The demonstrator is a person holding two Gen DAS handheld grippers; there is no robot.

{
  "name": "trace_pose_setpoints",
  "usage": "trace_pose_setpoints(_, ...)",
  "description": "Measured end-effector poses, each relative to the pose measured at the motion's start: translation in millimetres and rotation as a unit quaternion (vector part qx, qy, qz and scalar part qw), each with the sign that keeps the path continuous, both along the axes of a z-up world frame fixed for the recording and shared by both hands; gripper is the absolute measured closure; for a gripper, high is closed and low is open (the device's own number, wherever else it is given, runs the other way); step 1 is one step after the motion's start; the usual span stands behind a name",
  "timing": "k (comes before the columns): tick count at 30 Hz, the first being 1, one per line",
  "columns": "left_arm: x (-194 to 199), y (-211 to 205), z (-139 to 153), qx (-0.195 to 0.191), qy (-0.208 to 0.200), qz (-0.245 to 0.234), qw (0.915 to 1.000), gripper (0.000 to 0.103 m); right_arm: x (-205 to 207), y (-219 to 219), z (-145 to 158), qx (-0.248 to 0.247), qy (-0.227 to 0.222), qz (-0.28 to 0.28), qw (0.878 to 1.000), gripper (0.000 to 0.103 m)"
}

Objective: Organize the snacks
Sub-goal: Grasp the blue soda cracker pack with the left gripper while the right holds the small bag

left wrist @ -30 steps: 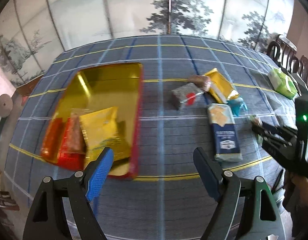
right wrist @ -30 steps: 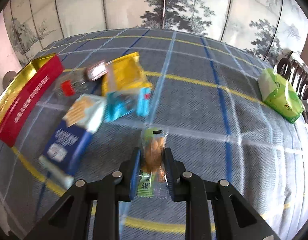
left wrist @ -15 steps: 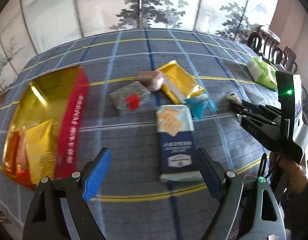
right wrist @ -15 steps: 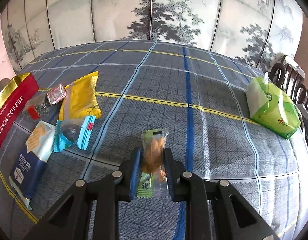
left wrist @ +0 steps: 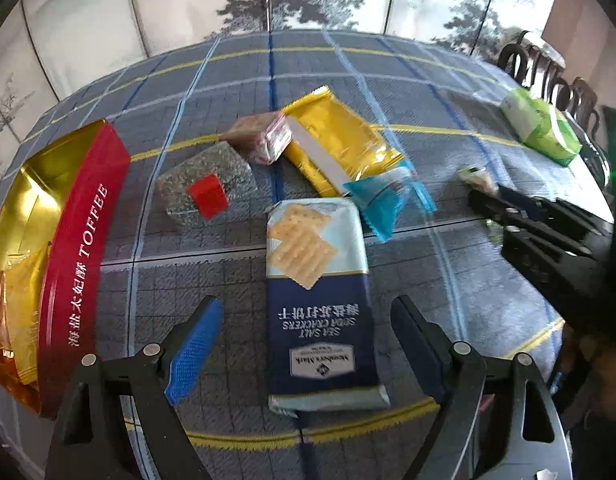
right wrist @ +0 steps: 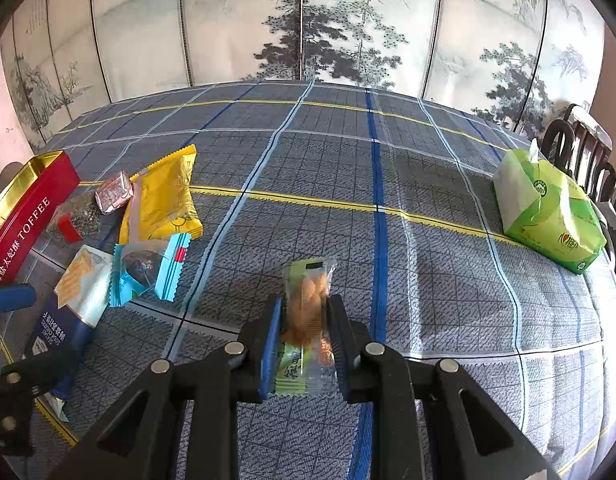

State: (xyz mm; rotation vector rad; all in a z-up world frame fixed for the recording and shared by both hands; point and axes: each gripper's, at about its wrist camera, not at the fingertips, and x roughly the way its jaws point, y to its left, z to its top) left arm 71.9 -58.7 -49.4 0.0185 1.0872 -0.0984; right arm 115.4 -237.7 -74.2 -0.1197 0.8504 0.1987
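Currently my left gripper (left wrist: 303,344) is released, jaws wide, straddling the cracker packet (left wrist: 318,300) at lower centre of the frame; its long axis runs straight away from me, between the fingers. My right gripper (right wrist: 303,336) is clenched on a small nut packet (right wrist: 308,304).

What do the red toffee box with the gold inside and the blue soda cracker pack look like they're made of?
The red toffee box looks like painted tin: its gold interior reflects like mirror-bright metal, and the walls stand rigid. The blue soda cracker pack looks like glossy printed plastic film, judging by its sheen and crimped end seal, though a foil lining cannot be ruled out.
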Motion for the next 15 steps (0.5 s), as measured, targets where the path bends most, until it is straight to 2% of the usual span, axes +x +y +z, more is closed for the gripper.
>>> trace_pose_setpoints(3, 3.3, 0.4, -6.3, -0.002, 0.011, 0.002, 0.9999, 0.020, 0.2, -0.2, 0.0, 0.000, 0.000, 0.000, 1.000, 0.079)
trace_pose_setpoints(9, 3.8, -2.7, -7.0, 0.015, 0.001, -0.005, 0.9999, 0.032, 0.4, -0.3, 0.0, 0.000, 0.000, 0.000, 1.000, 0.079)
trace_pose_setpoints(12, 3.4, -4.6, -5.7, 0.013, -0.002, -0.012, 0.9998, 0.043, 0.3, -0.1, 0.1, 0.000, 0.000, 0.000, 1.000, 0.079)
trace_pose_setpoints(14, 2.0, -6.8, -4.3, 0.015, -0.006, -0.022, 0.9996, 0.055, 0.7, -0.3, 0.0, 0.000, 0.000, 0.000, 1.000, 0.079)
trace_pose_setpoints(15, 2.0, -7.8, -4.0, 0.017, -0.006, -0.025, 0.9995, 0.055, 0.4, 0.1, 0.1, 0.000, 0.000, 0.000, 1.000, 0.079)
